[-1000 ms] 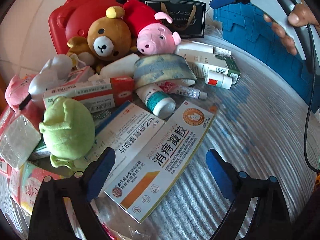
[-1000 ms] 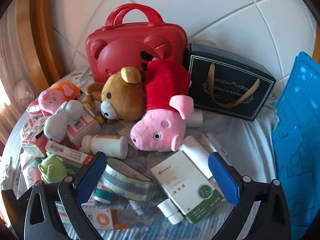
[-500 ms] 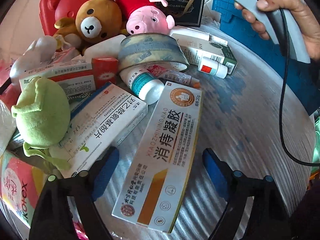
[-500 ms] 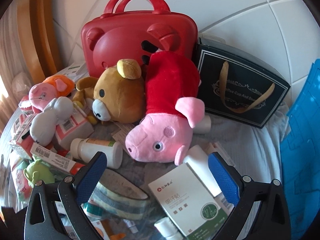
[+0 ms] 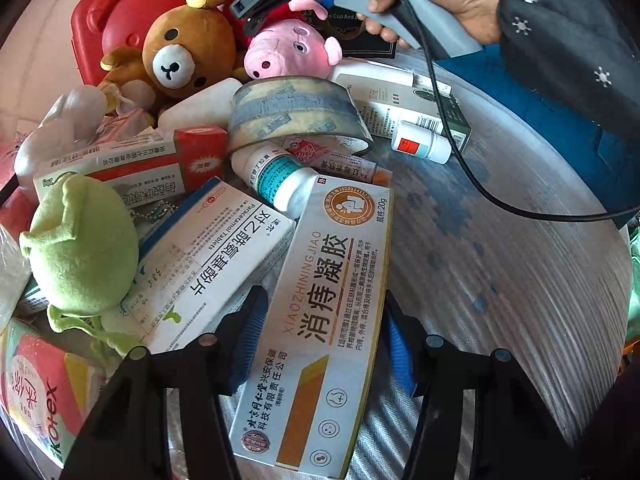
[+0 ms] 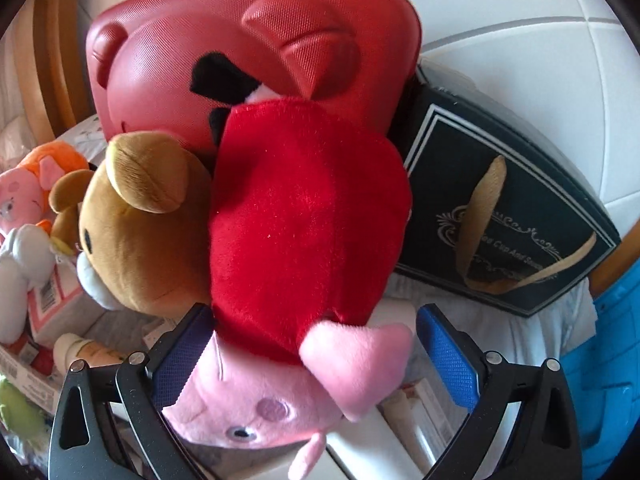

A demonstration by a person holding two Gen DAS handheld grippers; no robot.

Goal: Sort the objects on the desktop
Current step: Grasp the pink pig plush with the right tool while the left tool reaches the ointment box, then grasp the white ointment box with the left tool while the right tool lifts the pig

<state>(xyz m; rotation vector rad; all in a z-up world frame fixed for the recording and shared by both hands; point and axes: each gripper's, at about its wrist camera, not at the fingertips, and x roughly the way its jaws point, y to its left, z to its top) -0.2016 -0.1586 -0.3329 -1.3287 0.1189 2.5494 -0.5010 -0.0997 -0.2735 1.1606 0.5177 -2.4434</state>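
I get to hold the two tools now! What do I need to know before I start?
Left tool: its jaws have just been closing around the long white and orange medicine box, which sits between the blue pads; a firm pinch isn't clear yet.
Right tool: open, reaching over the pink pig plush in its red dress, not squeezing it yet.
Where things are: the brown bear plush leans on the red case; the green frog plush, tape roll and other medicine boxes lie piled on the table.
Done: nothing looks sorted.
Left: lift the box, grab the pig, sort the rest.
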